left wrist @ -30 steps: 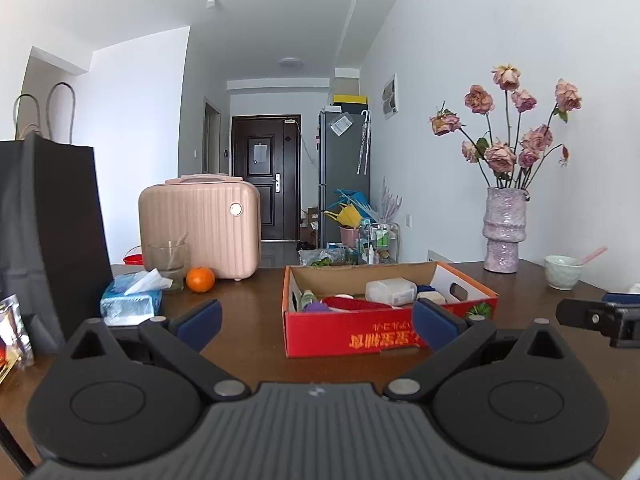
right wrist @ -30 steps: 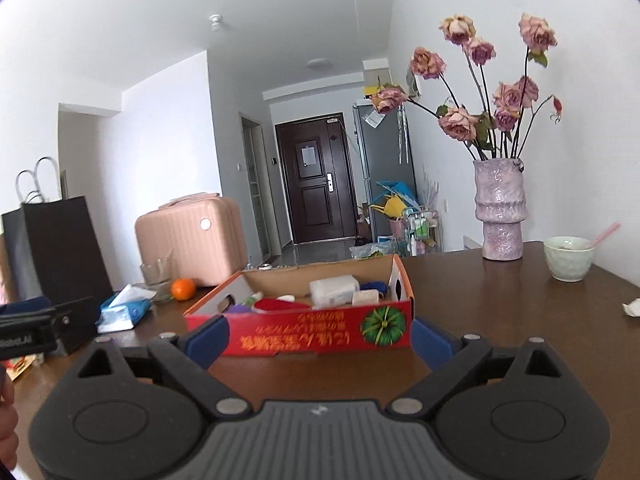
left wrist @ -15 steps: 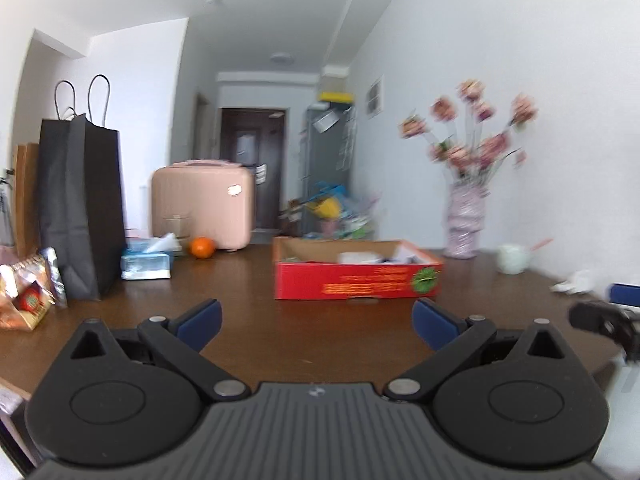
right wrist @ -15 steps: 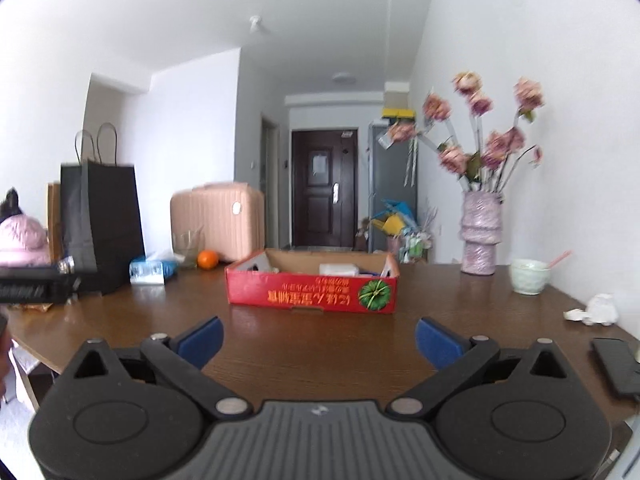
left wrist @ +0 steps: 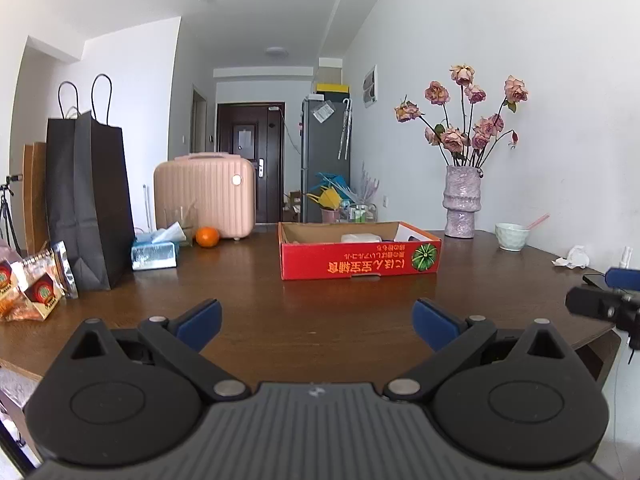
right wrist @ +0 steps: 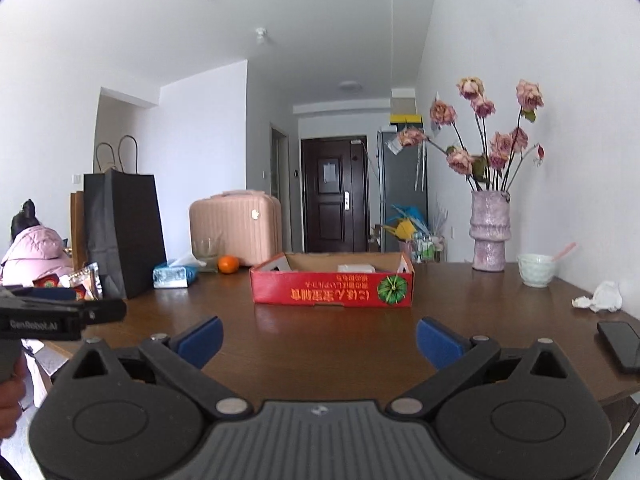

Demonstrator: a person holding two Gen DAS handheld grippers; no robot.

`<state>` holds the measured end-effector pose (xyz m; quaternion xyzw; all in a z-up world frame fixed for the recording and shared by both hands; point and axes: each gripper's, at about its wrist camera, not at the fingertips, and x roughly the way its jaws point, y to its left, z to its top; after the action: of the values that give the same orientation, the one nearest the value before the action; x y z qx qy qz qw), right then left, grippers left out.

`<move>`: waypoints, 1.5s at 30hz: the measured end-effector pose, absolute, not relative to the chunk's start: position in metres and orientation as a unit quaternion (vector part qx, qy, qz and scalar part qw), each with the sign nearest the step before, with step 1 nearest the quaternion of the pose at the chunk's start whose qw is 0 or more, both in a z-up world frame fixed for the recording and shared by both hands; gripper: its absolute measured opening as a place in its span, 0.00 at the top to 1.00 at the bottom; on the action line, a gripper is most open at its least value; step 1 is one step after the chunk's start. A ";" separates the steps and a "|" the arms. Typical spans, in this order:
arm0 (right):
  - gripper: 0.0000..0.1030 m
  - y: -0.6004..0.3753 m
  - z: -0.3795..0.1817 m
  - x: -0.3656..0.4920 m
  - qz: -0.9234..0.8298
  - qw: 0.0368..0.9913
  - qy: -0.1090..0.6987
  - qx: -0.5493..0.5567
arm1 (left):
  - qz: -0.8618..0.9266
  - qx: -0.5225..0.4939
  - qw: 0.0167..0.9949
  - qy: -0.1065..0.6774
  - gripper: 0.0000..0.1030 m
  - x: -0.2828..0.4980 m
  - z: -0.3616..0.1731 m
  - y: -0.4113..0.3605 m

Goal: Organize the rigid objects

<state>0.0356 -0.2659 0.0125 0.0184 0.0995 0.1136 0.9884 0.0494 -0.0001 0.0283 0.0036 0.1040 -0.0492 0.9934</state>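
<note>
Both claws are now sitting farther back from the red box (left wrist: 360, 258) than a second ago; more bare bench (left wrist: 320, 312) is showing ahead of them. Left claw (left wrist: 317, 320) is standing apart, gripping nothing. Right claw (right wrist: 319, 338) is likewise spread wide and empty. The box is lying mid-bench at 12 o'clock, holding a white container (left wrist: 360, 238). Only the right view is showing a phone (right wrist: 622, 344) at 3 o'clock and a seated person (right wrist: 34, 252) at 9 o'clock.
</note>
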 end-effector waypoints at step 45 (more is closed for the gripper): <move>0.00 -0.264 0.004 0.042 0.108 0.988 0.113 0.012 | -0.073 0.032 0.991 0.107 0.00 0.049 0.022 -0.013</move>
<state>0.0419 -0.2635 0.0044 0.0115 0.1134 0.1075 0.9876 0.0493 -0.0127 0.0224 0.0324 0.1072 -0.0735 0.9910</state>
